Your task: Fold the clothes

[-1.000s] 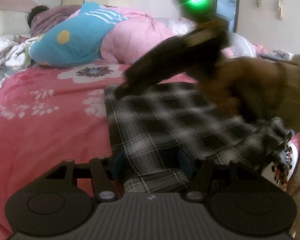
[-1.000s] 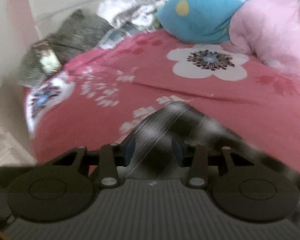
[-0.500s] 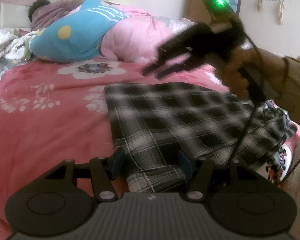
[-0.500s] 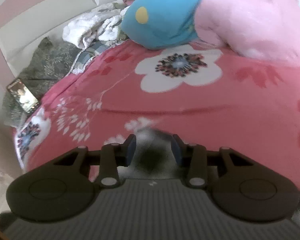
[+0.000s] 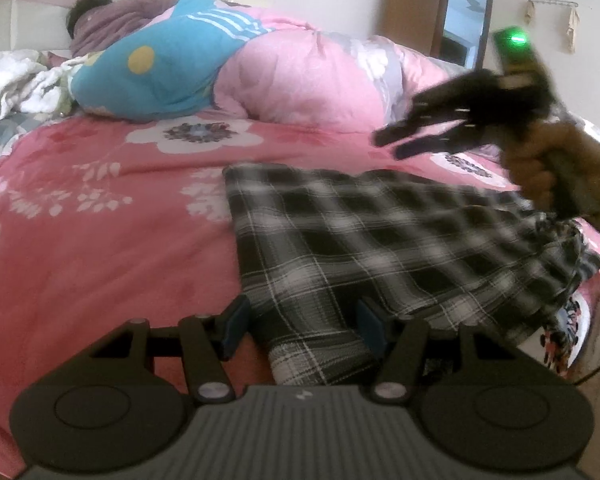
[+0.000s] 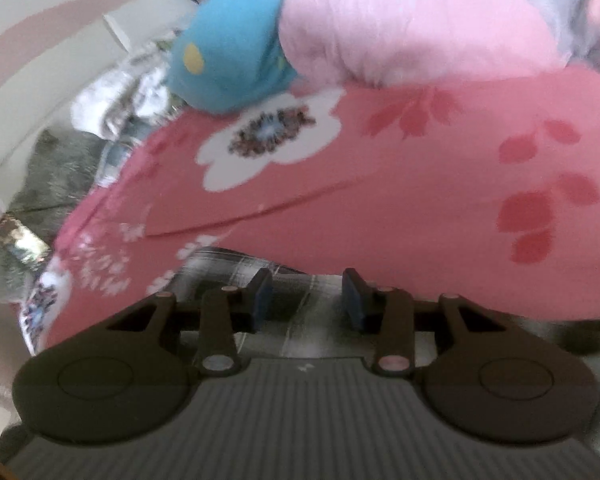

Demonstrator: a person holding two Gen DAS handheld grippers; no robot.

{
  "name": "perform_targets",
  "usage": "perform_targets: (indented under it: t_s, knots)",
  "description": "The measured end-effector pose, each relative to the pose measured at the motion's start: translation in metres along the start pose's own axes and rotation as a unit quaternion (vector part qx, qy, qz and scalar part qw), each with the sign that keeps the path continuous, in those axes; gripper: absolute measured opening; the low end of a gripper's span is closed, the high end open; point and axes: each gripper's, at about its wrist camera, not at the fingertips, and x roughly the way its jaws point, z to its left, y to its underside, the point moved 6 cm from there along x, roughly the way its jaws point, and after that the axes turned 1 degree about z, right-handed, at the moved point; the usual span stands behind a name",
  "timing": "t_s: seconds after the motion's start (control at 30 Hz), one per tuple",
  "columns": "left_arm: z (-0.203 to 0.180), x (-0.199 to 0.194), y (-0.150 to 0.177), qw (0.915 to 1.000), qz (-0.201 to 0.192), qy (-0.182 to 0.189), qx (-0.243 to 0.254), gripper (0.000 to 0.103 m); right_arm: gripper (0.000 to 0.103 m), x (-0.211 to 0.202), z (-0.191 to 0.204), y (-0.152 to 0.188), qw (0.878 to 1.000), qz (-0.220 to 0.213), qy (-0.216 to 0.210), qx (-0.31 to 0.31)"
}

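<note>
A black-and-white plaid garment (image 5: 360, 232) lies spread flat on the pink flowered bedsheet (image 5: 100, 240). My left gripper (image 5: 303, 326) rests at its near folded edge. The jaws stand apart, and the cloth lies between the blue pads without being visibly pinched. In the left wrist view my right gripper (image 5: 388, 146) hovers above the garment's far right edge, held by a hand (image 5: 540, 160), fingers apart and empty. In its own view the right gripper (image 6: 306, 300) is open over a blurred strip of the plaid garment (image 6: 228, 264).
A pink duvet (image 5: 300, 80) and a blue cushion (image 5: 160, 68) are heaped along the far side of the bed, and a person (image 5: 96, 12) lies behind them. A grey blanket (image 6: 48, 168) and a small phone-like object (image 6: 18, 236) lie at the bed's left end.
The right gripper has swept to the right across the plaid garment, from over its left part to past its far right edge, and has rolled. The left gripper has stayed put.
</note>
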Motion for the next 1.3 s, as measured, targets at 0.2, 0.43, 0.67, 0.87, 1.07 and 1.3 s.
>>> perform_targets:
  t_s: [0.2,0.43,0.67,0.87,1.07,1.3]
  knots:
    - [0.001,0.002,0.001,1.0,-0.003,-0.001,0.002,0.061,0.041,-0.018,-0.054,0.025,0.999,0.015,0.049,0.014]
    - [0.009,-0.001,-0.002,0.9997,-0.019,-0.004,-0.017,0.061,0.038,-0.041,-0.093,0.031,0.995,-0.032,0.045,0.086]
    - [0.023,0.002,-0.008,0.9985,-0.023,-0.027,-0.043,0.061,0.041,-0.115,-0.084,0.056,0.993,-0.087,0.061,0.052]
    - [0.024,0.004,-0.008,0.9982,-0.02,-0.038,-0.041,0.061,0.045,-0.1,-0.096,0.114,0.978,-0.039,0.189,-0.076]
    - [0.024,0.003,-0.008,0.9973,-0.011,-0.061,-0.039,0.061,0.045,-0.138,-0.055,0.12,0.983,-0.084,0.139,-0.086]
    - [0.023,-0.002,-0.01,0.9956,-0.016,-0.084,-0.039,0.061,0.048,-0.132,-0.041,0.168,0.978,-0.041,0.16,-0.123]
